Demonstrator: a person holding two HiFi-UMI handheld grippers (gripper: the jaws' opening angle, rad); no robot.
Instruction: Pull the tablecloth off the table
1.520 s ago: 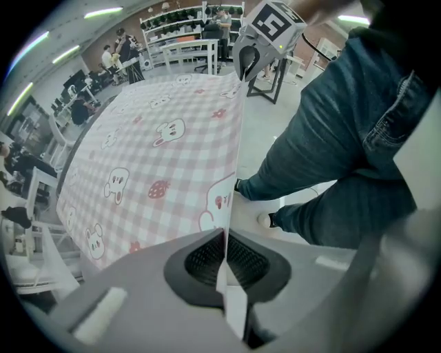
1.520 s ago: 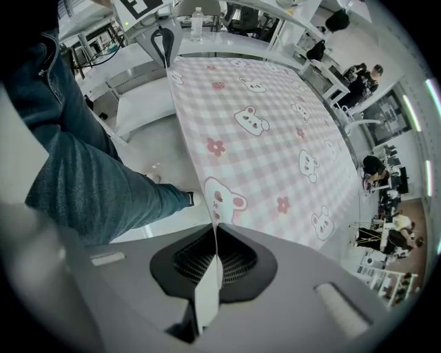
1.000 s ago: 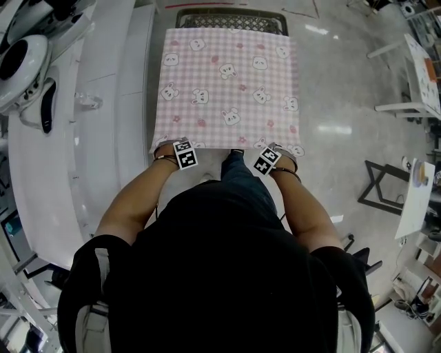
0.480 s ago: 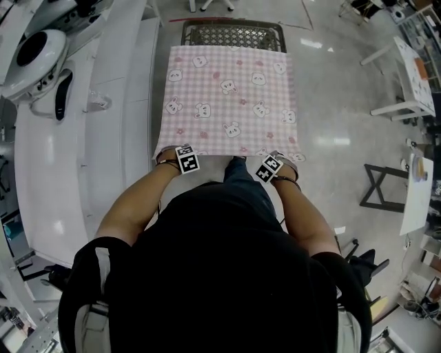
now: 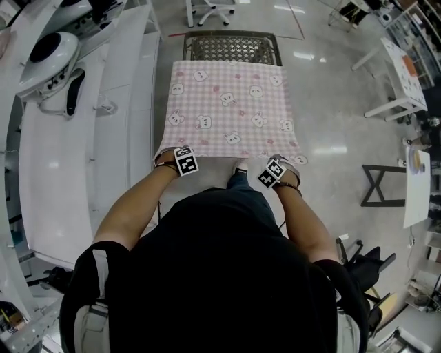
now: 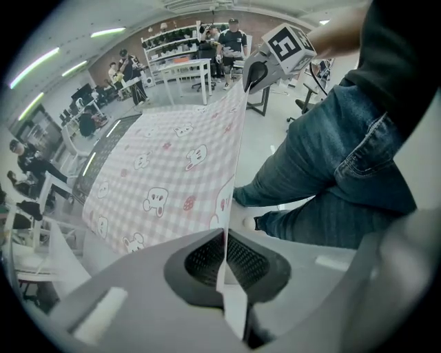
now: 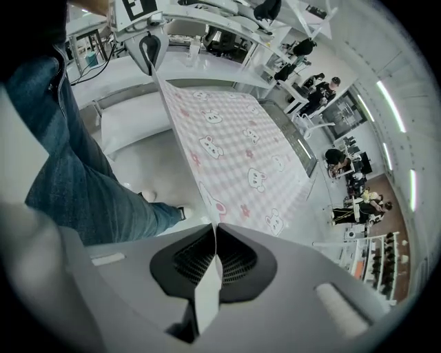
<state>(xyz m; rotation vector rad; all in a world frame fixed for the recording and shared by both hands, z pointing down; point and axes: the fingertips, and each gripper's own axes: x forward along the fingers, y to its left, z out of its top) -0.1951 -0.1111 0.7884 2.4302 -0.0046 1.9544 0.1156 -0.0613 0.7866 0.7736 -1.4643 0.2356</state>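
Note:
A pink checked tablecloth point(image 5: 231, 107) printed with little bears is stretched out flat in front of me, its far end still lying over a dark mesh table point(image 5: 233, 47). My left gripper point(image 5: 165, 153) is shut on the cloth's near left corner. My right gripper point(image 5: 289, 163) is shut on the near right corner. In the left gripper view the cloth point(image 6: 172, 172) runs edge-on from the pinched jaws point(image 6: 224, 265) toward the other gripper point(image 6: 256, 72). The right gripper view shows the same cloth point(image 7: 234, 148) held in its jaws point(image 7: 213, 255).
A long white bench point(image 5: 76, 152) with white machine parts point(image 5: 48, 58) runs along the left. My jeans leg and white shoe point(image 5: 240, 167) stand just behind the cloth's near edge. White tables point(image 5: 396, 76), a black stand point(image 5: 382, 186) and an office chair point(image 5: 207, 8) sit on the glossy floor.
The cloth has slid toward me: more of the mesh table top is bare at the far end. Both grippers have kept their hold and drawn back with me.

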